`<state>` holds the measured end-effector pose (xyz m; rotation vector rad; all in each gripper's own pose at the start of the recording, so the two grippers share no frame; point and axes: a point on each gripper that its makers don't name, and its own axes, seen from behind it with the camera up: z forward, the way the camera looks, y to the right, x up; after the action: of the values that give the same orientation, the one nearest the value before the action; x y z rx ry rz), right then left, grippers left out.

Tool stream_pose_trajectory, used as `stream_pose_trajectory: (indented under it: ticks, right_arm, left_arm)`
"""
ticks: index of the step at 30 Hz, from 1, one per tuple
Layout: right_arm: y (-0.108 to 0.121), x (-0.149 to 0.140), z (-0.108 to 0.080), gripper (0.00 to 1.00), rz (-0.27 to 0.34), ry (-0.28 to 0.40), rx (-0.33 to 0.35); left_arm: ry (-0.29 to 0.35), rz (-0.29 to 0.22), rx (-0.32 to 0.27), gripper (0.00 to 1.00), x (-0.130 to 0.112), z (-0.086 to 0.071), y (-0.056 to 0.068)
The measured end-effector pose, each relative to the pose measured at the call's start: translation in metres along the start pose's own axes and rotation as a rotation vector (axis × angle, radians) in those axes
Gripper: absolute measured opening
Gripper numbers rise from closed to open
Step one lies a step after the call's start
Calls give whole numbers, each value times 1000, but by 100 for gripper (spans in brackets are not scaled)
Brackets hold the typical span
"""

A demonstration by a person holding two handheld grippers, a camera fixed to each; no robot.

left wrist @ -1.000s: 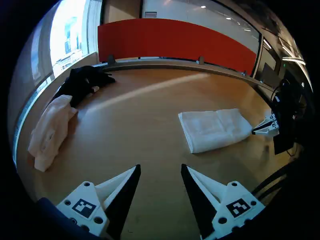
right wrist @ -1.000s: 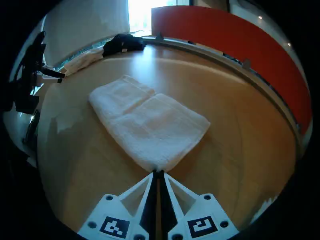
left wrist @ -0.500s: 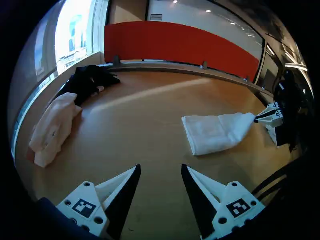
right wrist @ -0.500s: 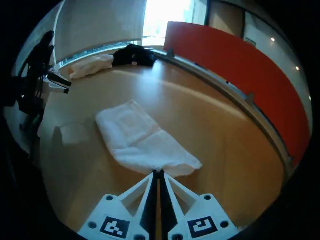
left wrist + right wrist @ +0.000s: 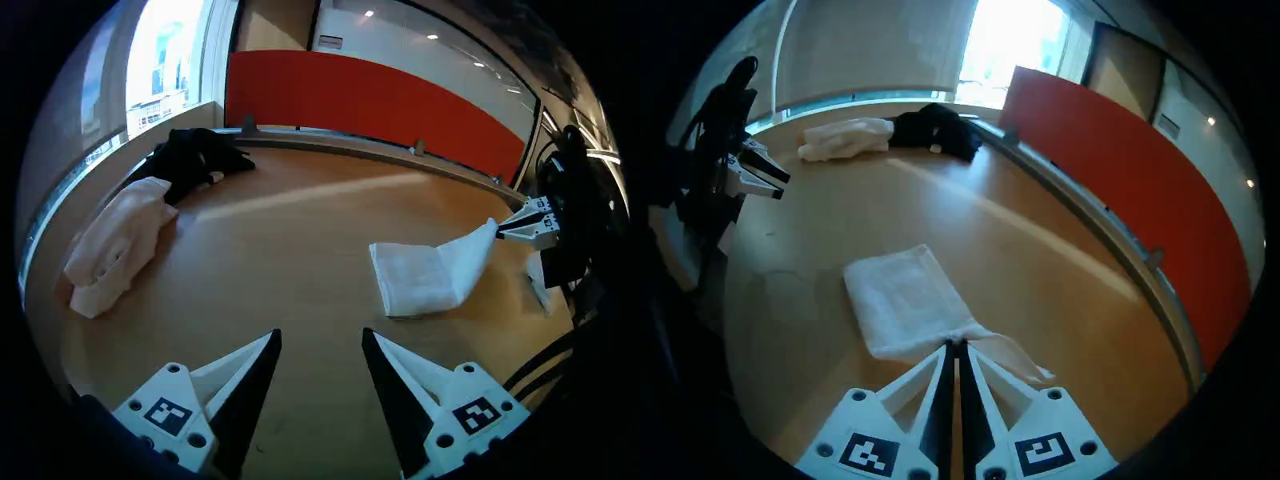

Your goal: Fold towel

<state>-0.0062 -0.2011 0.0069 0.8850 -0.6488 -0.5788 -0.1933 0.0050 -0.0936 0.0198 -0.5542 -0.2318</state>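
At the right of the wooden table [image 5: 304,232], as the left gripper view has it, the white towel [image 5: 420,276] lies as a folded rectangular pad. One end is held up off the surface as a slanting flap. The right gripper [image 5: 502,233] has its fingers closed together on that raised end, pinching the cloth. A hold at the edge looks meant to carry the free end over the flat part for a further fold. The left gripper [image 5: 320,332] stands wide open with nothing between its fingers, above bare table at the near side and well apart from the towel. It is judged idle, or waiting to steady the cloth.

The towel is thick terry, soft and limp, sagging from the pinch. The table is smooth, glossy wood. At the far left lie a rumpled white cloth bundle [image 5: 120,240] and, touching it, a crumpled black garment [image 5: 196,156]. A matte red partition [image 5: 368,96] backs the far edge.
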Motion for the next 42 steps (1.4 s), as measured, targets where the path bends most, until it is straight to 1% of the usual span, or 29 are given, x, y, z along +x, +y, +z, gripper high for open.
stream_pose_trajectory:
  ticks: [5, 9, 12, 17, 21, 24, 27, 31, 32, 33, 34, 37, 38, 40, 42]
  right_arm:
    - [-11, 19, 14, 4, -46, 0, 37]
    - [-25, 34, 31, 3, -86, -3, 76]
    - [-38, 45, 47, 4, -115, -9, 111]
    - [-67, 55, 79, 3, -160, -27, 173]
    - [-89, 54, 106, 3, -180, -52, 215]
    - [-103, 47, 124, 3, -179, -79, 243]
    - [-112, 39, 134, 4, -182, -102, 265]
    - [-115, 37, 138, 6, -187, -109, 273]
    - [-115, 37, 138, 9, -187, -108, 274]
    - [-115, 37, 138, 15, -185, -107, 275]
    - [-114, 38, 137, 24, -182, -105, 272]
    - [-111, 39, 134, 63, -171, -100, 259]
    - [-109, 39, 133, 73, -168, -99, 253]
    - [-108, 37, 130, 75, -161, -98, 247]
    - [-107, 34, 126, 75, -153, -98, 244]
  left_arm:
    - [4, -15, 31, 74, -3, -8, -10]
    - [16, -39, 55, 74, -4, -19, -17]
    - [23, -68, 71, 74, -7, -29, -21]
    - [27, -120, 98, 74, -14, -42, -28]
    - [30, -149, 111, 74, -21, -51, -31]
    - [31, -162, 124, 74, -26, -55, -33]
    - [31, -172, 130, 74, -30, -57, -33]
    - [33, -183, 130, 74, -32, -59, -32]
    - [34, -185, 130, 74, -32, -59, -32]
    - [34, -186, 130, 74, -32, -59, -32]
    - [33, -185, 129, 74, -32, -59, -32]
    - [32, -180, 127, 74, -31, -58, -31]
    - [32, -177, 126, 74, -31, -57, -31]
    - [30, -171, 122, 74, -30, -56, -29]
    - [29, -166, 119, 74, -29, -55, -28]
